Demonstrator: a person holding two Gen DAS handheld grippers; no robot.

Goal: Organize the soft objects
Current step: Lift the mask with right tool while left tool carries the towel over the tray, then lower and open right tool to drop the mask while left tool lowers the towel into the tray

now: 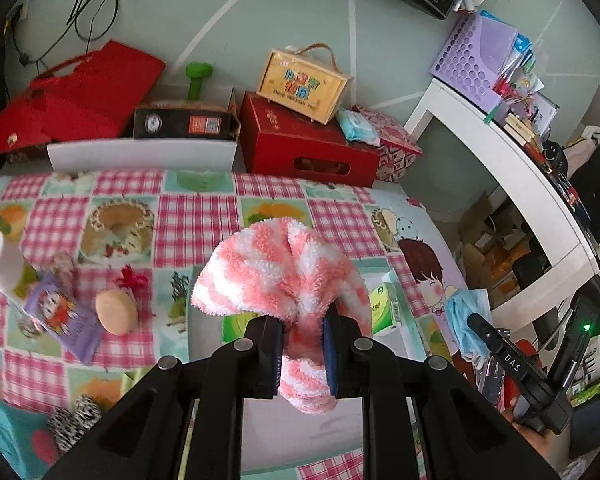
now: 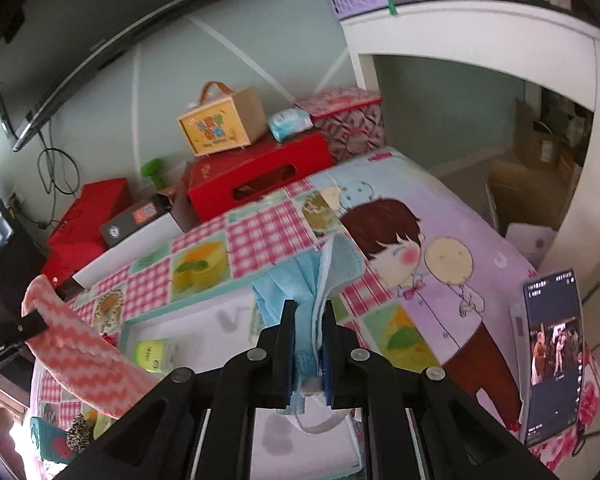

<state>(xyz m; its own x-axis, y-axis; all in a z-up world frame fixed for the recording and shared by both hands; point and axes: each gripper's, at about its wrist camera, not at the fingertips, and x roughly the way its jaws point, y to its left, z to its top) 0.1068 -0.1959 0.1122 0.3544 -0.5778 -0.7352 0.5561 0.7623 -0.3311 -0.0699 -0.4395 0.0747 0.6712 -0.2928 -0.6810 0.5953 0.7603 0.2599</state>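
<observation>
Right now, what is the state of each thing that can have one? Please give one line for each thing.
Left gripper: shut on the sock.
Sock: pink and white, held above the table, hanging limp.
Right gripper: shut on the face mask.
Face mask: blue, crumpled, held up between the pads.
Phone: screen lit, propped upright.
Egg: whole, lying on the checked cloth.
Green box: closed, in the white tray.

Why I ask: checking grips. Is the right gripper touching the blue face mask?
Touching. The right wrist view shows the right gripper shut on the blue face mask, with the fabric pinched between both fingers and bunched above them.
</observation>
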